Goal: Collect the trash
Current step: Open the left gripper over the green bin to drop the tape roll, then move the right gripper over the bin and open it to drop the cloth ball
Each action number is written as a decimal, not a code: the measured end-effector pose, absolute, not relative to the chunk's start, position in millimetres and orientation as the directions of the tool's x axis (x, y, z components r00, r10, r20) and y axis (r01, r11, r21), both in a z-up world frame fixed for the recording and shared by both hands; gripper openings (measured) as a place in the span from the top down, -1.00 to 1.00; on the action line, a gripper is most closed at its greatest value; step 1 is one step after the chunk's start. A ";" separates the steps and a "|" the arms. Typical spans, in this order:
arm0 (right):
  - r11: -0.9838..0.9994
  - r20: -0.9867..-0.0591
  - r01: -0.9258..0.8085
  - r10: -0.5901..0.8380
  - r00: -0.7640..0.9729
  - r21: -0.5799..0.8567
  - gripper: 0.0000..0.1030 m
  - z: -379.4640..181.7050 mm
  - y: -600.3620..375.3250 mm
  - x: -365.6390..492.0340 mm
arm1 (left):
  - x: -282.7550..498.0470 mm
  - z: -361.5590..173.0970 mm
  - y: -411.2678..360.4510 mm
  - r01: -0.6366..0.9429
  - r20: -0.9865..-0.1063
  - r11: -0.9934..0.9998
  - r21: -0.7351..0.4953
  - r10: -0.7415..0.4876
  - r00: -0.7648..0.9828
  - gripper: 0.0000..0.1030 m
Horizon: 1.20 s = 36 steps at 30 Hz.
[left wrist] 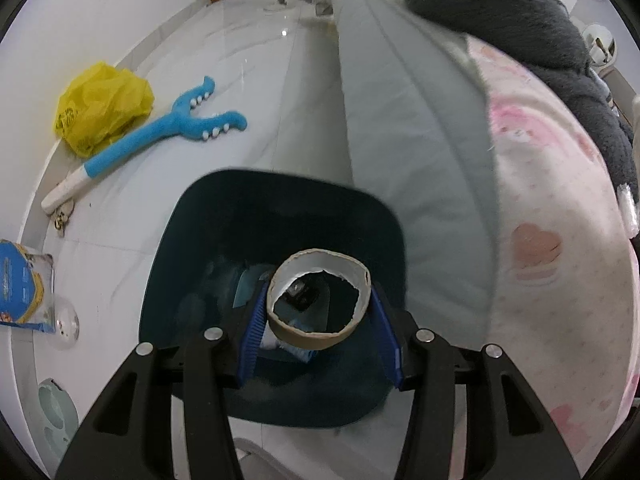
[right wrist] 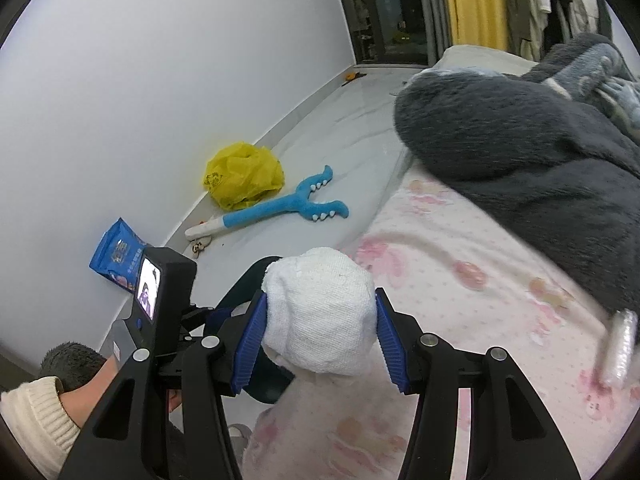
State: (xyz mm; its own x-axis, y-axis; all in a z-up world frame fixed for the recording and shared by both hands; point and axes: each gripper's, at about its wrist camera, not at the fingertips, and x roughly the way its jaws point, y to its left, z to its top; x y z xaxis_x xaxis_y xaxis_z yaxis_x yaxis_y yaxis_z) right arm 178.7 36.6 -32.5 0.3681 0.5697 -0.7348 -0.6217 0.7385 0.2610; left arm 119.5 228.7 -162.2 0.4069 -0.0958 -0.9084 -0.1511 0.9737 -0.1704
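In the left wrist view my left gripper point(left wrist: 320, 320) is shut on a torn cardboard roll core point(left wrist: 320, 330), its blue pads pressed on both sides. The core hangs over the open mouth of a dark teal bin point(left wrist: 200, 240) on the floor, which holds some trash at its bottom. In the right wrist view my right gripper point(right wrist: 320, 316) is shut on a crumpled white tissue wad point(right wrist: 324, 312), held above the bed's edge. The bin's rim point(right wrist: 240, 284) peeks out behind the wad, beside the left gripper's body point(right wrist: 168, 292) and a hand point(right wrist: 88, 396).
A yellow plastic bag point(left wrist: 102, 108), a blue plush toy with a white handle point(left wrist: 160, 132) and a blue snack packet point(left wrist: 20, 284) lie on the white floor by the wall. A bed with a pink printed sheet point(left wrist: 540, 240) and grey blanket point(right wrist: 520, 152) fills the right side.
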 end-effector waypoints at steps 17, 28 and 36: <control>0.698 -0.781 -0.672 0.554 0.287 0.248 -0.04 -61.8 122.6 179.0 | 95.3 -187.8 283.3 -0.185 -0.941 0.966 -0.182 -0.117 0.317 -0.47; 0.717 -0.843 -0.656 0.487 0.230 0.236 -0.04 -103.3 150.7 182.9 | 85.9 -154.3 309.8 -0.190 -0.895 0.959 -0.212 -0.112 0.432 -0.50; 0.713 -0.867 -0.659 0.462 0.186 0.238 -0.04 -127.5 174.3 182.3 | 76.0 -118.7 317.3 -0.170 -0.843 0.962 -0.214 -0.094 0.530 -0.50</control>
State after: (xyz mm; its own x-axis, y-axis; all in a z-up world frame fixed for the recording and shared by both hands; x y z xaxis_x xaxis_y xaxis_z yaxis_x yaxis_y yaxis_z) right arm 182.3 174.3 -127.5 0.1864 0.4617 -0.8672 -0.6593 0.7132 0.2379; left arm 76.0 317.3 -118.7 0.5296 -0.0937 -0.8430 -0.1703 0.9619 -0.2139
